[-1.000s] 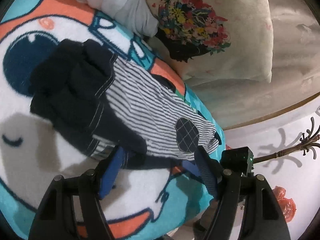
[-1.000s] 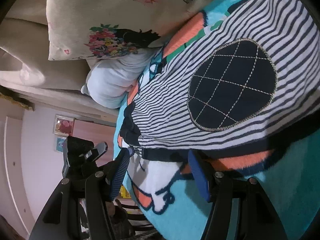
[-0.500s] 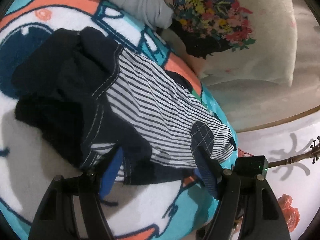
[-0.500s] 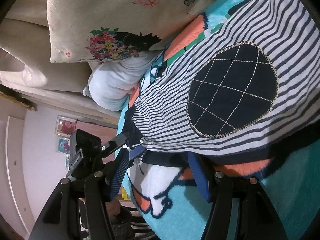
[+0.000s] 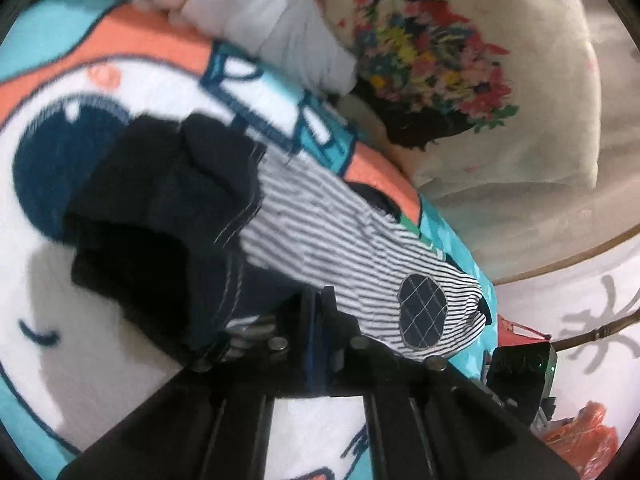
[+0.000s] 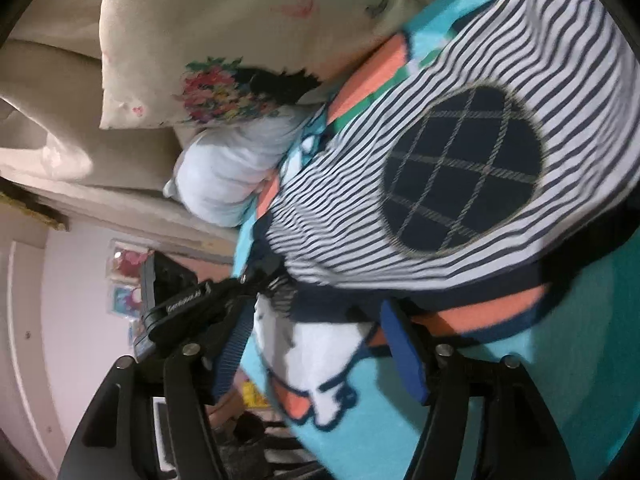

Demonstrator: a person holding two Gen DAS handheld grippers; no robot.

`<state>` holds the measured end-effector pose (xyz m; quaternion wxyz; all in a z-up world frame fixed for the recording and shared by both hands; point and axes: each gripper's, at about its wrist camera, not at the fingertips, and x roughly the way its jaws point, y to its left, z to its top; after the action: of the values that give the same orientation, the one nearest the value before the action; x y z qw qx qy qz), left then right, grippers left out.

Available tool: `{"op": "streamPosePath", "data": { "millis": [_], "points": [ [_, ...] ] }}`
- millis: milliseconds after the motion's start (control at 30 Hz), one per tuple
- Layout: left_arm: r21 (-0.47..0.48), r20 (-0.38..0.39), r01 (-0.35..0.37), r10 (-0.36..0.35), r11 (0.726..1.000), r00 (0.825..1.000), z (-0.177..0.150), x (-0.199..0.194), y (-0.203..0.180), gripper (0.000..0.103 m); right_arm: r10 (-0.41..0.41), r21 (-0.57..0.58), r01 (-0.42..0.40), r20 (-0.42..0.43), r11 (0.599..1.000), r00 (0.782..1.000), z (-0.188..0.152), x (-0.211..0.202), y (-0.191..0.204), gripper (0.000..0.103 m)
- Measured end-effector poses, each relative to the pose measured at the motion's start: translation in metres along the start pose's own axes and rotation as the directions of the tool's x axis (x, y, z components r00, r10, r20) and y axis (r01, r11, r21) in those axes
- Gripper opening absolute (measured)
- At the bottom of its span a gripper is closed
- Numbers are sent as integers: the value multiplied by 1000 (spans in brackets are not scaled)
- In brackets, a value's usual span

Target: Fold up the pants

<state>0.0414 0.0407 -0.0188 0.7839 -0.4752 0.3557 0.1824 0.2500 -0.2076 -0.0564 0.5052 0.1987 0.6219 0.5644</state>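
The pants (image 5: 320,232) are white with thin dark stripes, a navy waist part and a round navy knee patch (image 5: 422,312). They lie on a cartoon-print blanket (image 5: 120,360). My left gripper (image 5: 318,312) is shut on the pants' near edge, by the navy part. In the right wrist view the pants (image 6: 460,128) and their patch (image 6: 460,168) fill the upper right. My right gripper (image 6: 320,344) is open, its blue pads just below the pants' dark hem. The left gripper (image 6: 256,280) shows there, clamped on the hem.
A floral pillow (image 5: 460,72) and a white bundle (image 5: 272,20) lie at the blanket's far side. The bed edge drops off to the right, by an orange bag (image 5: 588,436) on the floor. In the right wrist view a pink wall with pictures (image 6: 124,276) is at left.
My left gripper has closed from open onto the pants' near edge. My right gripper has stayed open and moved slightly closer to the hem.
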Motion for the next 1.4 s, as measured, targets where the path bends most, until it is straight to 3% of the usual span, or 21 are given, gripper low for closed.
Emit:
{"op": "streamPosePath", "data": {
  "millis": [200, 300, 333, 367, 433, 500, 567, 700, 767, 833, 933, 1067, 1233, 1300, 1400],
  "points": [
    [5, -26, 23, -23, 1000, 999, -6, -6, 1, 3, -33, 114, 27, 46, 993, 998, 9, 2, -12, 71],
    [-18, -30, 53, -53, 998, 998, -12, -11, 4, 4, -67, 207, 53, 63, 977, 996, 13, 2, -20, 62],
    [-26, -42, 68, -69, 997, 997, -15, -12, 6, 13, -81, 229, 64, 66, 971, 994, 14, 2, -22, 56],
    [-40, -55, 88, -90, 995, 994, -16, -12, 7, 32, -98, 244, 78, 71, 967, 993, 15, 3, -24, 52],
    [-86, -67, 131, -137, 988, 988, -20, -10, 12, 56, -120, 253, 98, 72, 962, 990, 16, 4, -28, 27],
    [-121, -72, 165, -174, 979, 982, -21, -9, 16, 59, -117, 278, 92, 76, 956, 990, 15, 3, -38, 11],
    [-150, -83, 164, -178, 975, 981, -18, -4, 19, 61, -90, 280, 65, 79, 958, 993, 14, 2, -45, 7],
    [-116, -71, 117, -126, 986, 989, -9, 5, 11, 57, -142, 185, 124, 88, 975, 986, 13, 3, -32, 6],
    [-114, -91, 74, -85, 991, 992, -7, 14, 9, 16, -178, 131, 166, 94, 977, 979, 13, 3, -23, 6],
    [-146, -134, 55, -74, 988, 988, -7, 26, 15, 3, -206, 84, 198, 99, 977, 974, 11, 1, -18, 6],
    [-161, -121, 53, -73, 985, 990, -8, 26, 17, 3, -246, 13, 246, 111, 969, 963, 11, 0, -3, 6],
    [-83, -64, 8, -14, 997, 998, 4, 17, -2, 3, -286, -69, 298, 138, 952, 948, 27, -4, 19, 6],
    [-15, -3, -55, 55, 998, 998, 53, 26, -24, 3, -331, -120, 356, 183, 927, 926, 74, 4, 44, 6],
    [3, 36, -80, 80, 997, 996, 70, 34, -26, 3, -369, -139, 402, 213, 905, 905, 99, 14, 48, 6],
    [40, 110, -150, 145, 988, 983, 90, 42, -29, 3, -449, -187, 503, 267, 844, 852, 132, 37, 47, 6]
  ]
}}
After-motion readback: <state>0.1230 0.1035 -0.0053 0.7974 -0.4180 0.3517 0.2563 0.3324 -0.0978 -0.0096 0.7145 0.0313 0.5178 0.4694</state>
